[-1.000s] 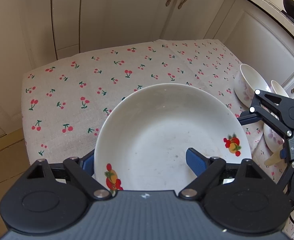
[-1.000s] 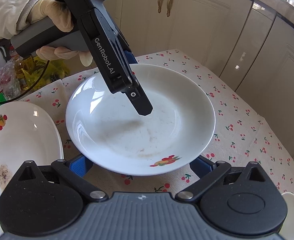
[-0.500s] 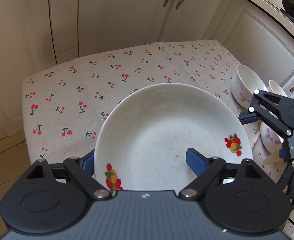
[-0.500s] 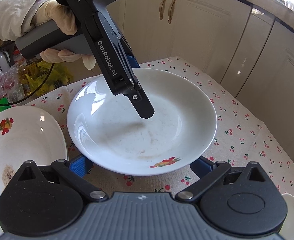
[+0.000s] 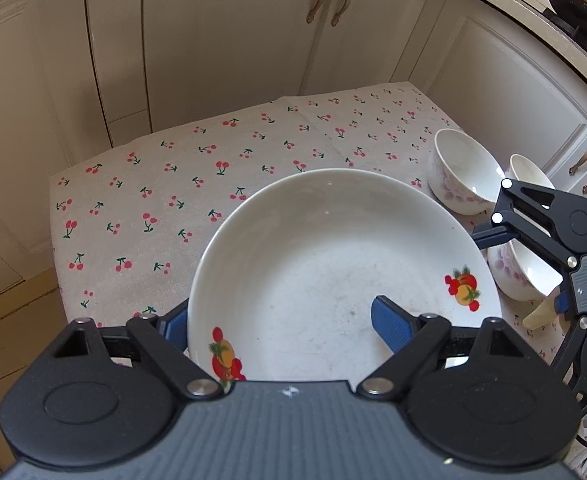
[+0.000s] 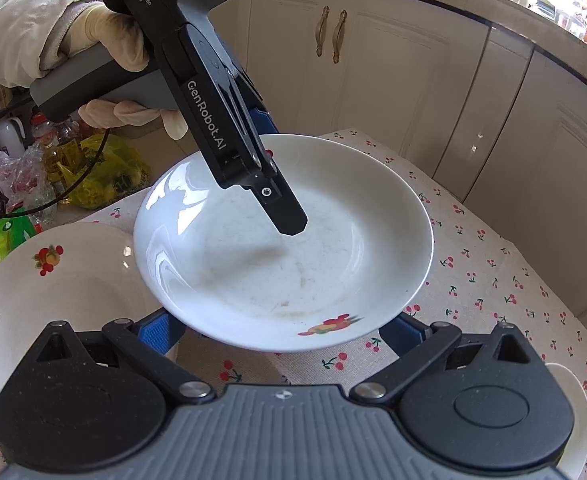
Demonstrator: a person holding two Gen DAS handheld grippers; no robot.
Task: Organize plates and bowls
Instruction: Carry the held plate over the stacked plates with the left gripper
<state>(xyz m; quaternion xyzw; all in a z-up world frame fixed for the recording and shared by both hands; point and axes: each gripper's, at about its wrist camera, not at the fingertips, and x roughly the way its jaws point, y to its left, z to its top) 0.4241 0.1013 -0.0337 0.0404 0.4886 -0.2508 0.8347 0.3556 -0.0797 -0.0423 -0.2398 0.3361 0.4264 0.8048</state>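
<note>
My left gripper point(image 5: 281, 328) is shut on the near rim of a white deep plate with fruit prints point(image 5: 333, 272); one finger lies inside it, one under it. The plate is held above the cherry-print tablecloth point(image 5: 181, 200). In the right wrist view the same plate point(image 6: 333, 272) hangs in the air with the left gripper's finger point(image 6: 285, 212) inside it. My right gripper point(image 6: 281, 332) is open, its fingers spread below and beside the plate's near rim. A second fruit-print plate point(image 6: 53, 292) lies on the table at left.
Three white bowls with purple flowers point(image 5: 465, 176) stand at the table's right edge, one holding a spoon point(image 5: 537, 316). Cream cabinets point(image 5: 253, 40) surround the table. Bags and bottles point(image 6: 53, 160) lie beyond the table. A white dish rim point(image 6: 573, 420) shows at lower right.
The left gripper has lifted the plate higher above the table. The right gripper stays open under the plate's near rim.
</note>
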